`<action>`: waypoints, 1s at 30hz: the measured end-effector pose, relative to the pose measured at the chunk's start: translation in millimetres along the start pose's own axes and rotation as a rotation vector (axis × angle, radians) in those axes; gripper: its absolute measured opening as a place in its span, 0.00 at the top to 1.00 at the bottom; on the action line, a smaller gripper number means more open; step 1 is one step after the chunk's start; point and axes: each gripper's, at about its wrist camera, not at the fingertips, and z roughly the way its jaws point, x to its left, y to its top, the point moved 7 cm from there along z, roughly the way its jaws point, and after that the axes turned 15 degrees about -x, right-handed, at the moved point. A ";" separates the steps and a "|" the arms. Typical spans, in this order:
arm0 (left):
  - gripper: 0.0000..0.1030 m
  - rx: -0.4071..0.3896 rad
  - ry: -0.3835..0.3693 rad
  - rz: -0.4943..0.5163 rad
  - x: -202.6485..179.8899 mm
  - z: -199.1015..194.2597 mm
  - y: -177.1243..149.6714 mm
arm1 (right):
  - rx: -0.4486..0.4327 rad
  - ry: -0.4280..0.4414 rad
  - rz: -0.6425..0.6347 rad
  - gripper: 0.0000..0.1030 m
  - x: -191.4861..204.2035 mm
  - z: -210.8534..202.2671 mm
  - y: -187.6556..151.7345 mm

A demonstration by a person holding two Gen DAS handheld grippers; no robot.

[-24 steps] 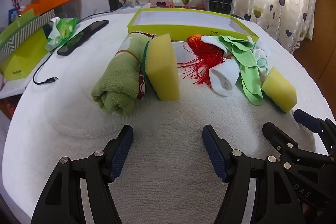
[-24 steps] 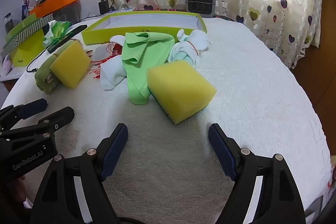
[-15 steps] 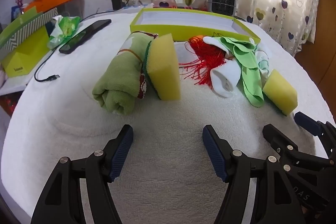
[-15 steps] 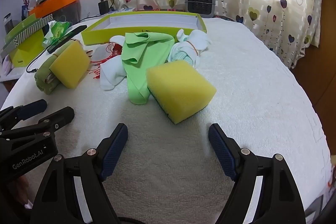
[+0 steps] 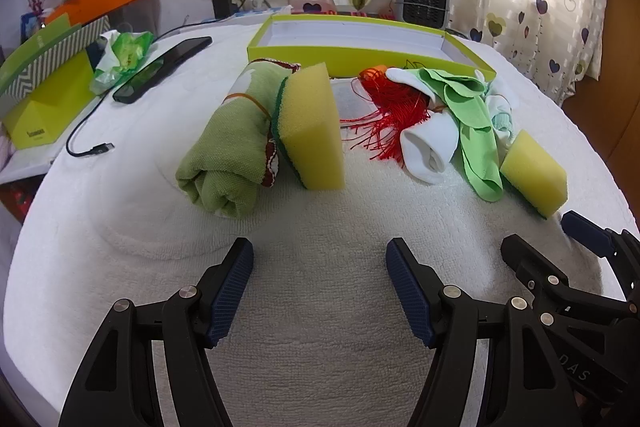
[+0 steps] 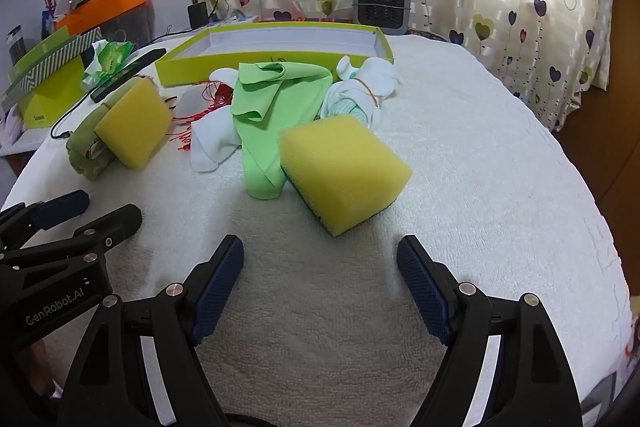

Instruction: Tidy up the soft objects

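— Two yellow foam blocks are lying on the white terry cover (image 5: 320,367). One sponge (image 5: 314,127), porous with a green scouring layer, is standing on edge ahead of the left gripper (image 5: 320,285), leaning against a rolled green towel (image 5: 228,143) with a coarse weave.

— And the other sponge (image 6: 344,167)?

— It is sitting just ahead of the right gripper (image 6: 320,281), tilted, its dark scrub face underneath. A smooth light green cloth (image 6: 272,107) is draping beside it on the left, touching it.

— What else is lying around?

— Beyond the cloth, a white sock (image 6: 210,143), a red tassel (image 5: 390,111) of thin threads, and a bundled pair of pale socks (image 6: 360,91) bound by what is looking like a rubber band, though it is small in the view. Farther ahead a shallow lime-green box lid (image 5: 360,51) is lying open side up. Off to the left are a dark phone (image 5: 160,69) and a black cable (image 5: 86,139).

— Anything blocking the way?

— Nothing is standing between either tool and its sponge.

— And the jaws?

— Both grippers are gaping wide, angling down at the cover, holding nothing and touching nothing.
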 end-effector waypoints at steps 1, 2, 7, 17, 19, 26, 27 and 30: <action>0.34 0.000 0.000 0.000 0.0 -0.1 0.1 | 0.000 0.000 0.000 0.23 0.0 0.0 0.0; 0.34 0.000 0.000 0.000 0.2 0.0 0.3 | 0.000 0.000 0.000 0.23 0.0 0.0 -0.1; 0.34 0.000 0.000 0.000 -0.2 -0.2 0.1 | -0.001 0.000 0.000 0.23 0.1 0.1 -0.2; 0.33 -0.002 0.001 0.001 -0.8 -0.4 -0.4 | -0.002 0.000 0.000 0.23 0.2 -0.1 -0.4; 0.33 -0.002 0.001 0.001 -1.0 -0.5 -0.5 | -0.002 0.000 0.000 0.23 0.1 -0.1 -0.4; 0.33 -0.002 0.002 0.000 -0.9 -0.4 -0.2 | -0.002 0.000 0.001 0.23 0.0 -0.3 -0.3; 0.33 -0.003 0.002 0.001 -1.5 -0.7 -0.9 | -0.002 0.000 0.001 0.23 0.0 -0.3 -0.2; 0.33 -0.003 0.002 0.001 -1.7 -0.8 -1.0 | -0.002 0.000 0.000 0.23 0.0 -0.4 -0.1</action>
